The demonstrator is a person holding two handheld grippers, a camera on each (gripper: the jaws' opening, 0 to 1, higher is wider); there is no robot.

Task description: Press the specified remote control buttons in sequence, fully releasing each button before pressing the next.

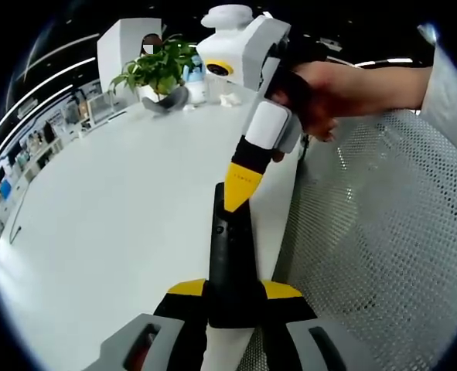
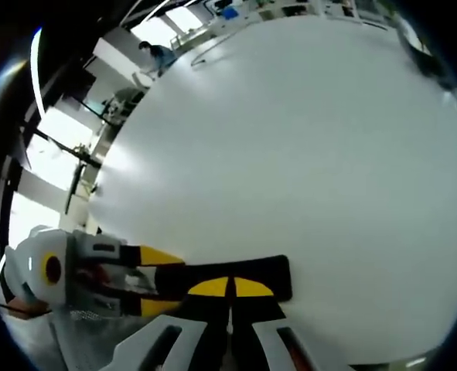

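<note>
In the left gripper view, we see the slim black rectangular remote control (image 1: 230,263) clamped between our left gripper's (image 1: 234,297) yellow-tipped jaws, its long axis running toward twelve o'clock over the smooth white table (image 1: 112,209). The right gripper (image 1: 242,184), held in a hand (image 1: 329,97), comes in from one o'clock, jaws pinched together, its yellow tip touching the remote's far end.

In the right gripper view, we see the right gripper (image 2: 230,287) with jaws closed on nothing, tips resting on the remote (image 2: 251,278), which lies crosswise from nine to three o'clock. The left gripper (image 2: 147,280) grips it from nine o'clock. We judge the right gripper is the pressing one.
</note>
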